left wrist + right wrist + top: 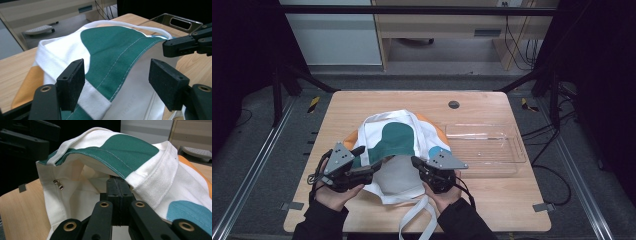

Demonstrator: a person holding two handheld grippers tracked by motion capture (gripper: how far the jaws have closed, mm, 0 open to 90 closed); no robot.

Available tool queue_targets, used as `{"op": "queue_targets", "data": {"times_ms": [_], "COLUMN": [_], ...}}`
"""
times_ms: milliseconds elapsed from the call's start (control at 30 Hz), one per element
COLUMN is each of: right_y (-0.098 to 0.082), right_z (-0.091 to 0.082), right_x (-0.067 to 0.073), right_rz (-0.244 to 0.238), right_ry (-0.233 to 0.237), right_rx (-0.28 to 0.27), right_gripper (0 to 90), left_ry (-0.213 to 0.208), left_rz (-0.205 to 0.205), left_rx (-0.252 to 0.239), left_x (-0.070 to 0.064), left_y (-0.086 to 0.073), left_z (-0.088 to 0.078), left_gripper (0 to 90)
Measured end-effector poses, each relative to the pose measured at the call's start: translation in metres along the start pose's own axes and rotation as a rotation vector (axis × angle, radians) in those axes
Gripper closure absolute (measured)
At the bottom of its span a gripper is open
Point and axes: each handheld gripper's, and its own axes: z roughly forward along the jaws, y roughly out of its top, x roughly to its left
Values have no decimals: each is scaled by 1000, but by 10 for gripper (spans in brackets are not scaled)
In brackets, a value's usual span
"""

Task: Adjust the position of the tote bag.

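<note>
Near the table's [492, 210] front edge the bag [399, 150] is being held open, its rim pinched by the right gripper [424, 167], while the spread left gripper [364, 160] must next be closed on the opposite rim.

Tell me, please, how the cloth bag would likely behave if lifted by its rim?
The cloth bag would probably sag and fold, since its fabric already drapes in soft curves. It looks light. Its loose strap would likely dangle and could snag.

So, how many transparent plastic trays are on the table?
1. The clear plastic tray lies on the right side of the wooden table, just right of the white, green and orange cloth bag. The bag could hide something beneath it.
</note>
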Motion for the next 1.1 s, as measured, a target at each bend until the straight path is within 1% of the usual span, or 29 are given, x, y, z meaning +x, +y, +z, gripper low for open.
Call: {"op": "queue_targets", "data": {"times_ms": [233, 300, 467, 533, 667, 700, 767, 867, 900, 933, 1000, 1100], "right_y": [1, 1, 1, 1, 1, 1, 1, 1, 1, 1, 0, -1], "right_z": [0, 0, 0, 0, 1, 1, 1, 1, 1, 1, 2, 2], "right_x": [-1, 0, -1, -1, -1, -1, -1, 0, 0, 0, 0, 1], "right_rz": [1, 1, -2, -2, -3, -3, -4, -6, -8, -10, -9, -11], "right_ry": [0, -1, 0, 1, 3, 3, 3, 6, 7, 8, 9, 14], "right_rx": [-2, -2, -2, -2, -2, -2, 0, 1, 1, 3, 4, 9], "right_gripper": [900, 900, 900, 900, 900, 900, 900, 900, 900, 900, 900, 900], "left_ry": [-5, 1, 18, 24, 39, 44, 61, 82, 97, 99, 100, 102], "left_rz": [17, 22, 36, 47, 60, 65, 73, 67, 67, 65, 63, 63], "left_rx": [26, 28, 56, 69, 80, 90, 100, 102, 107, 108, 111, 117], "left_x": [-5, -6, -7, -9, -11, -11, -11, -11, -11, -10, -10, -10], "left_y": [-1, -1, -3, -3, -3, -3, -4, -4, -5, -5, -5, -5], "left_z": [10, 12, 19, 22, 27, 29, 31, 33, 33, 33, 34, 34], "left_gripper": [300, 307, 334, 348, 372, 380, 411, 473, 498, 537, 557, 630]}}
